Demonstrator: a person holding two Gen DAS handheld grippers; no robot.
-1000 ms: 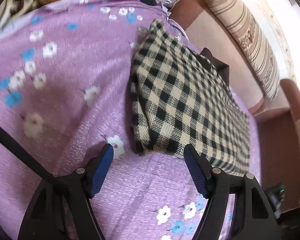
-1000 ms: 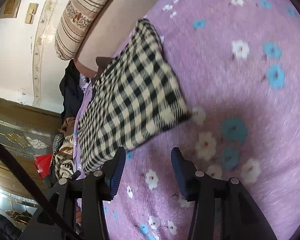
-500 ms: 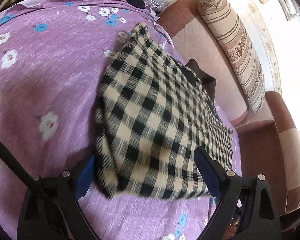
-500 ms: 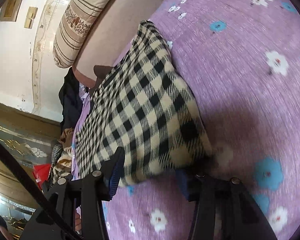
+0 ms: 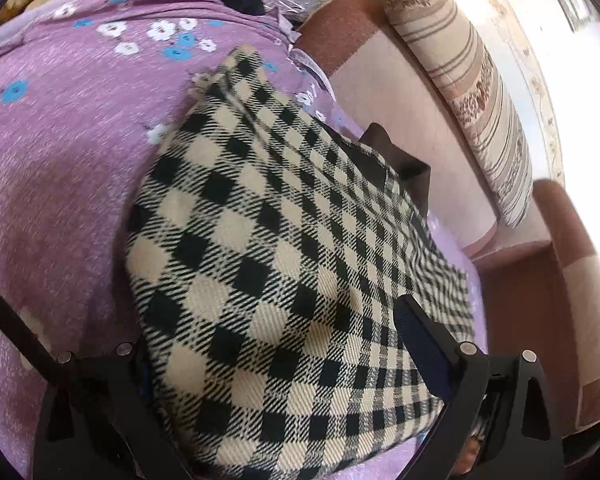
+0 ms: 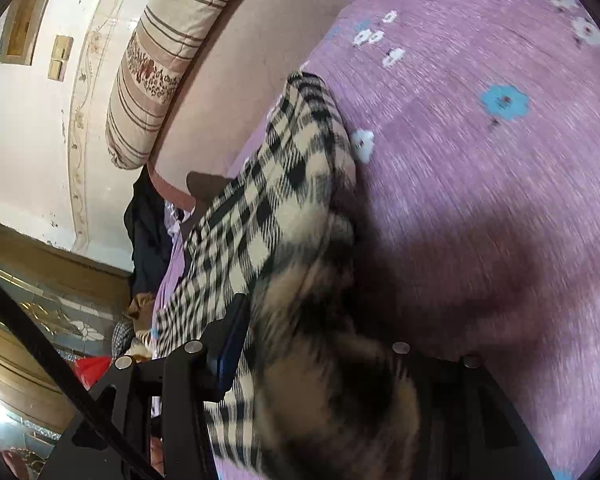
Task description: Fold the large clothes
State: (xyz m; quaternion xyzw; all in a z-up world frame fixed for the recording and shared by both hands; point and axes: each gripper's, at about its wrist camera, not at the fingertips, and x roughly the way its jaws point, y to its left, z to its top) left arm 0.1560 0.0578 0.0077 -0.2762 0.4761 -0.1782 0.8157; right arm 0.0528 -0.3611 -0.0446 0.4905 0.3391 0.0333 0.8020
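While the folded checked garment [image 5: 284, 264] lay on the purple flowered bedsheet [image 5: 60, 168] beside the sofa back, my left tool [image 5: 276, 364] had just been spreading, jaws wide astride its near corner. My right tool [image 6: 316, 344] straddled the other end; grip unclear through blur.

I lose the left hand-held gripper's [image 5: 284, 356] left finger under the checked cloth [image 5: 284, 264], cloth's near edge cut off below, the right hand-held gripper's [image 6: 316, 344] right finger buried in blurred folds, grip there unclear
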